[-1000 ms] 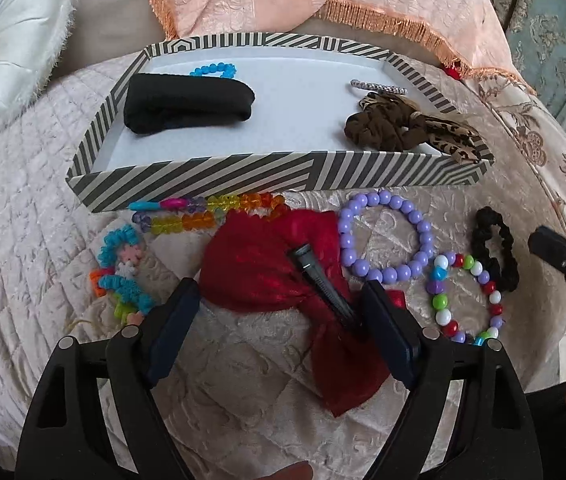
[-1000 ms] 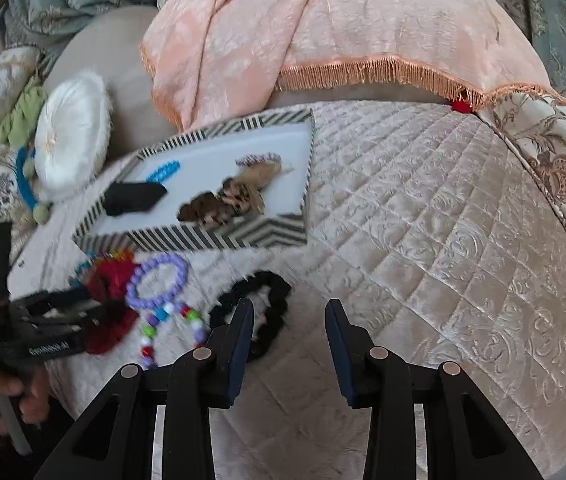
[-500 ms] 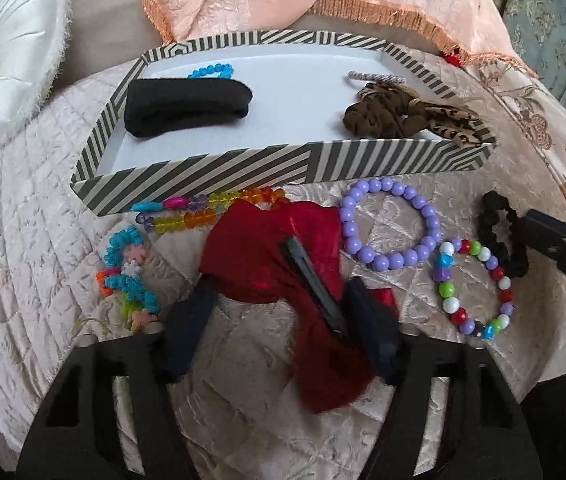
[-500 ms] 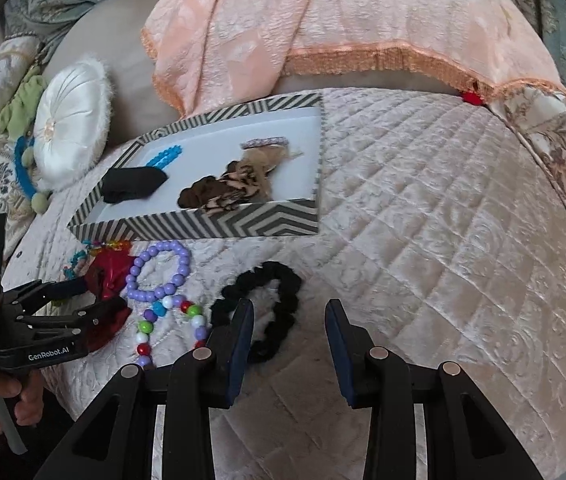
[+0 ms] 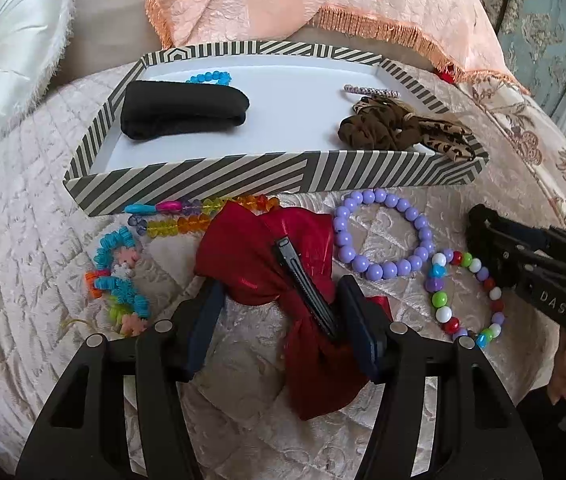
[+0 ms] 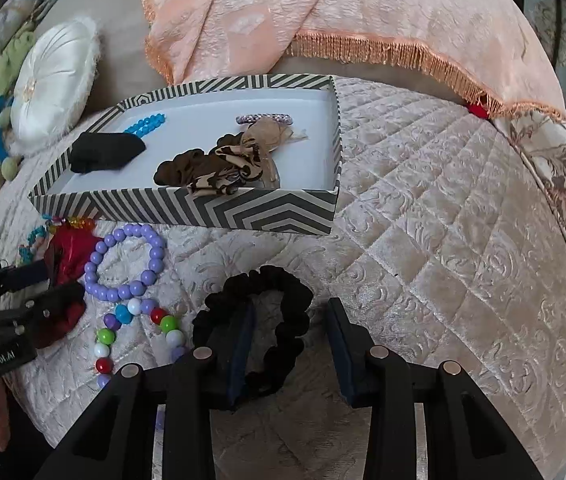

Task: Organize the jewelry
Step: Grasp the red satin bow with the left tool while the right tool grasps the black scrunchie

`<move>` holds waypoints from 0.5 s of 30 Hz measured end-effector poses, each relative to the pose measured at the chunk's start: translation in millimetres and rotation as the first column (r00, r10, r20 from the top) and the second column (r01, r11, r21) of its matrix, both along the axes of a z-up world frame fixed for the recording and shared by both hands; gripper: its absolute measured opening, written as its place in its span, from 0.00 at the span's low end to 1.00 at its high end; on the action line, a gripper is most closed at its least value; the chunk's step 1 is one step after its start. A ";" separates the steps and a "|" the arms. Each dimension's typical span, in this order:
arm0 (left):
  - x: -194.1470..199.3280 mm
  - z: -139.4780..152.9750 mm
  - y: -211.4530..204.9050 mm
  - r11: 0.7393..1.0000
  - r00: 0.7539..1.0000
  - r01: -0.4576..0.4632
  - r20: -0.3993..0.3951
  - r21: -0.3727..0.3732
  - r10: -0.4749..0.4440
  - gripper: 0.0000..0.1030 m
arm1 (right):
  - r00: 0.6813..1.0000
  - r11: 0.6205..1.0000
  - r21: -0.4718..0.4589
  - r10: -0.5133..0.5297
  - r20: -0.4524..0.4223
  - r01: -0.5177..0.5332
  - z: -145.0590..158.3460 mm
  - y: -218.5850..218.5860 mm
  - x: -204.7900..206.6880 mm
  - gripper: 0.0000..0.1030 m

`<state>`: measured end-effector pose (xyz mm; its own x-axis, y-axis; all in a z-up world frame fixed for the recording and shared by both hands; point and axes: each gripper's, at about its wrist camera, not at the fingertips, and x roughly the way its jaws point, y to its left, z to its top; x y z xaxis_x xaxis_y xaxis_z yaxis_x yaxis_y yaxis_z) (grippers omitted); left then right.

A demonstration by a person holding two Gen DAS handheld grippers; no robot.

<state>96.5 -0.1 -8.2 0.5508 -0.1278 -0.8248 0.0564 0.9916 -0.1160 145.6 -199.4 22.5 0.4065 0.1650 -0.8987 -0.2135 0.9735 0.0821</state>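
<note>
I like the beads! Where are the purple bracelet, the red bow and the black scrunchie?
purple bracelet [image 5: 390,269], left wrist view, a lower bead.
red bow [image 5: 255,256], left wrist view, upper loop.
black scrunchie [image 6: 291,292], right wrist view, its far rim.

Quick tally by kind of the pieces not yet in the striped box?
Bead bracelets: 4 — purple, multicolour round-bead, translucent crystal, turquoise flower-bead
Hair bows: 1 — red bow
Scrunchies: 1 — black scrunchie
Total: 6
</note>
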 end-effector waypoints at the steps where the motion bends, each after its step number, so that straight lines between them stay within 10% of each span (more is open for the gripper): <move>1: 0.1 1.1 1.0 1.000 1.000 -0.005 -0.001 -0.002 0.005 0.41 | 1.000 1.000 0.000 0.005 0.004 -0.005 0.6 0.0 -0.6 0.30; 4: -0.6 5.7 7.0 1.000 1.000 -0.026 0.003 -0.014 0.026 0.14 | 1.000 1.000 0.013 0.009 0.024 -0.009 4.4 -0.3 -2.0 0.10; 15: -10.1 34.2 11.0 0.998 0.996 -0.009 0.086 -0.057 0.014 0.12 | 0.991 0.997 0.078 -0.036 0.125 0.026 30.4 -7.4 -5.4 0.07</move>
